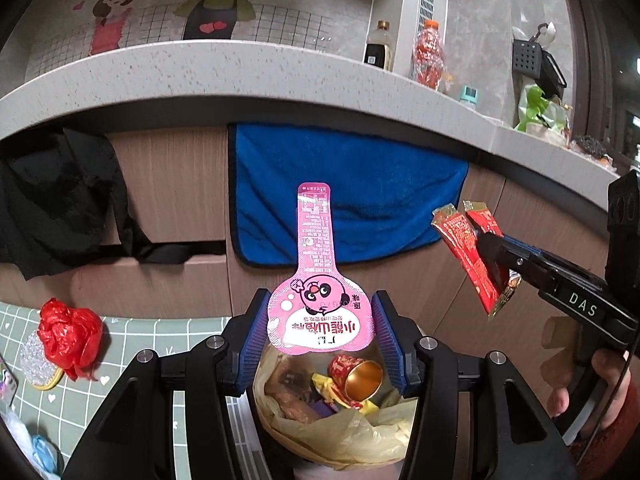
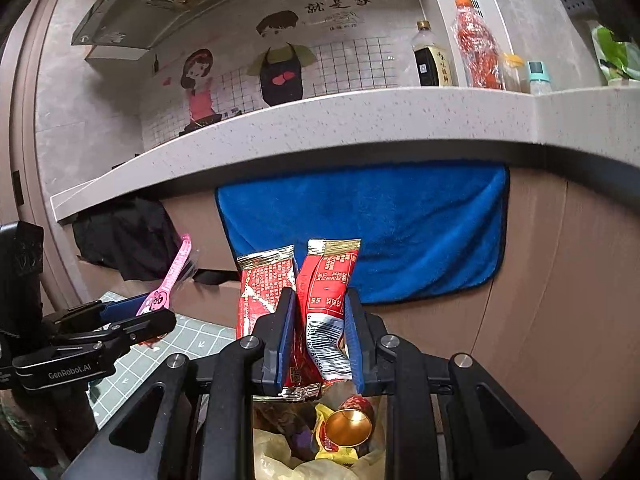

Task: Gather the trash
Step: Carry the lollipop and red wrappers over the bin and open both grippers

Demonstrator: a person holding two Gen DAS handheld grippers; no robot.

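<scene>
My left gripper point(image 1: 320, 320) is shut on a pink spoon-shaped snack wrapper point(image 1: 318, 264) that stands upright between its blue pads. My right gripper point(image 2: 318, 320) is shut on a folded red snack wrapper point(image 2: 296, 292); the left wrist view shows that red wrapper point(image 1: 470, 248) to the right. Both hang just above a trash bin point(image 1: 340, 432) lined with a yellowish bag, holding a gold-mouthed red cup point(image 1: 358, 376) and other wrappers. The bin point(image 2: 320, 440) lies right under the right gripper too. In the right wrist view the left gripper point(image 2: 132, 316) shows at the left with the pink wrapper point(image 2: 172, 276).
A crumpled red plastic bag point(image 1: 70, 338) lies on a green grid mat point(image 1: 132, 360) at the left. A blue towel point(image 1: 360, 192) and a black cloth point(image 1: 60, 200) hang on the cabinet below the counter edge point(image 1: 240, 76). Bottles point(image 1: 428, 56) stand on the counter.
</scene>
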